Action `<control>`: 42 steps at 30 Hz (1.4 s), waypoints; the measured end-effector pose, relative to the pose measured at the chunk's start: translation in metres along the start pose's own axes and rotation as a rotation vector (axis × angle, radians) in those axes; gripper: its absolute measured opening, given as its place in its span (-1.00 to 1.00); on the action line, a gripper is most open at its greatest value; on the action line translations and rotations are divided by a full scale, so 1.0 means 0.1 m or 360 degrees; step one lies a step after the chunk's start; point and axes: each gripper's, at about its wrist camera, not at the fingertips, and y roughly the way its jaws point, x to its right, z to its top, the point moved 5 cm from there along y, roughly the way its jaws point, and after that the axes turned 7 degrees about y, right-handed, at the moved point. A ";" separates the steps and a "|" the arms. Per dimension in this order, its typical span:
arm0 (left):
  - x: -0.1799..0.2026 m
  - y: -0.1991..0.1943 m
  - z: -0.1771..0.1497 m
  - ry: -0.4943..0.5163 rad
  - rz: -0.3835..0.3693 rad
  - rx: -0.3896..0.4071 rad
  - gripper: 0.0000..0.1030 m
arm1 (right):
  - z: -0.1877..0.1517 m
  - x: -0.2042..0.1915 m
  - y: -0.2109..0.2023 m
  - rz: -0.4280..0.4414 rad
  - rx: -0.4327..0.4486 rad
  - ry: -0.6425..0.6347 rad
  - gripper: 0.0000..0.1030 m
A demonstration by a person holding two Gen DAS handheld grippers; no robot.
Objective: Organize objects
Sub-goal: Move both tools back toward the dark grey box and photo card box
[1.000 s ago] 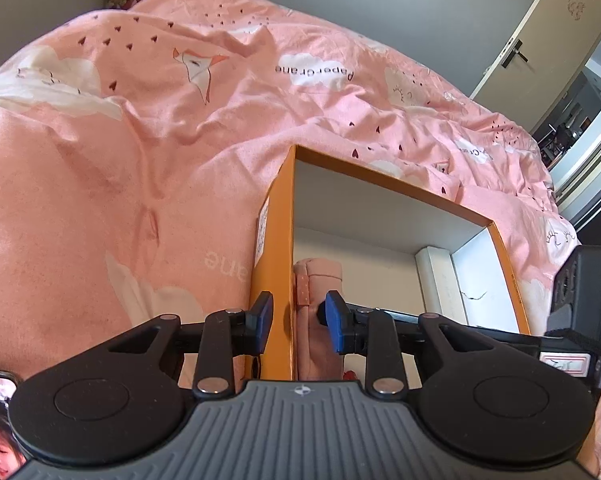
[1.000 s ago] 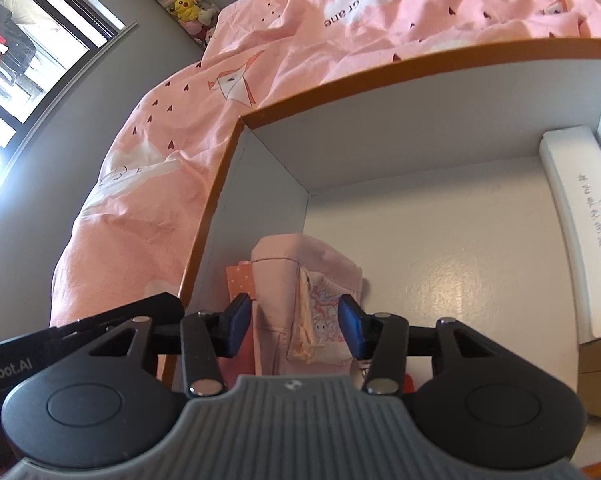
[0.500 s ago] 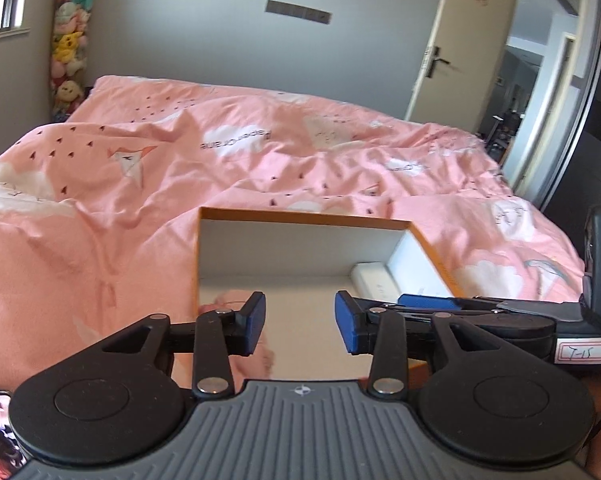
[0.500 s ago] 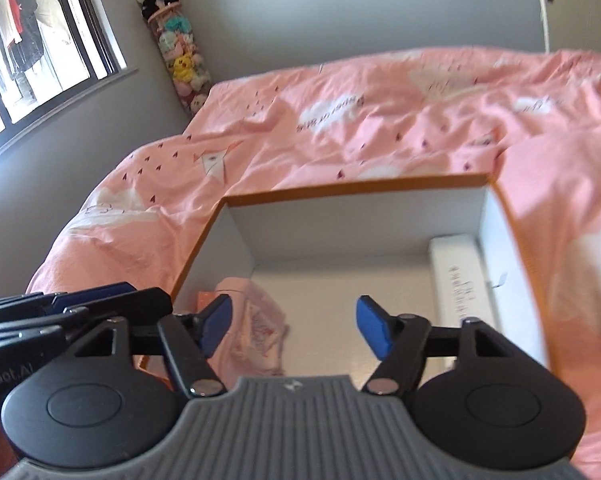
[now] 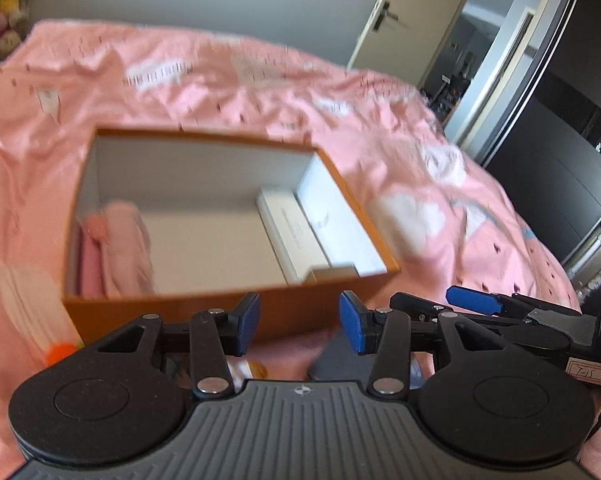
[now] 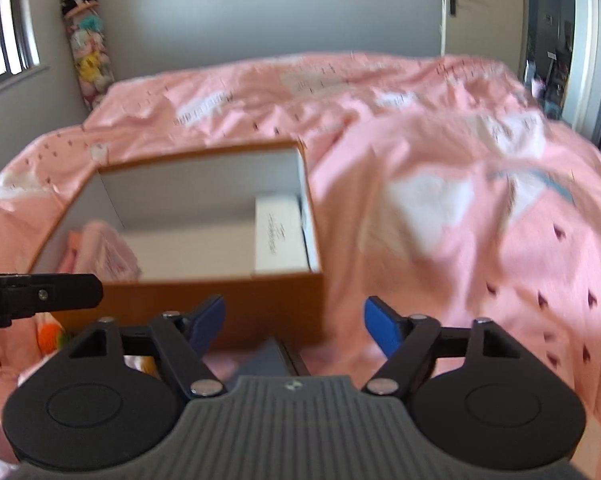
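Surface: pink duvet (image 6: 440,184).
Box (image 5: 228,304): orange, open; pink cloth (image 5: 120,248) left, white case (image 5: 288,232) right.
Left gripper (image 5: 299,322): opening, empty.
Right gripper (image 6: 294,322): closing, empty.
Near obstacle: dark flat item (image 6: 266,362).

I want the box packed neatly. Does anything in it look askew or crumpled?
Yes. The pink cloth slumps crumpled against the left wall of the orange box, not folded flat. The white case lies straight along the right wall. Motion blur hides finer detail.
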 end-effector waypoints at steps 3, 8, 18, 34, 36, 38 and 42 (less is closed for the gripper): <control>0.06 0.21 -0.13 -0.0008 -0.0013 -0.0139 -0.07 | -0.15 0.11 0.09 0.0005 -0.0108 0.0058 0.07; 0.13 0.40 -0.28 0.0010 -0.0039 -0.0262 -0.15 | -0.25 0.23 0.18 0.0028 -0.0173 0.0189 -0.19; 0.17 0.48 -0.35 0.0076 0.0009 -0.0339 -0.06 | -0.22 0.28 0.38 0.0104 -0.0273 0.0412 -0.21; -0.25 0.36 -0.38 -0.0161 0.0295 -0.0367 -0.04 | -0.41 -0.26 0.27 0.0452 -0.0445 0.0367 -0.63; -0.27 0.35 -0.38 -0.0161 0.0299 -0.0372 -0.04 | -0.44 -0.34 0.26 0.0469 -0.0447 0.0336 -0.63; -0.28 0.34 -0.40 -0.0168 0.0294 -0.0383 -0.04 | -0.43 -0.37 0.26 0.0473 -0.0448 0.0324 -0.63; -0.28 0.32 -0.41 -0.0178 0.0261 -0.0377 -0.04 | -0.44 -0.36 0.32 0.0508 -0.0495 0.0385 -0.72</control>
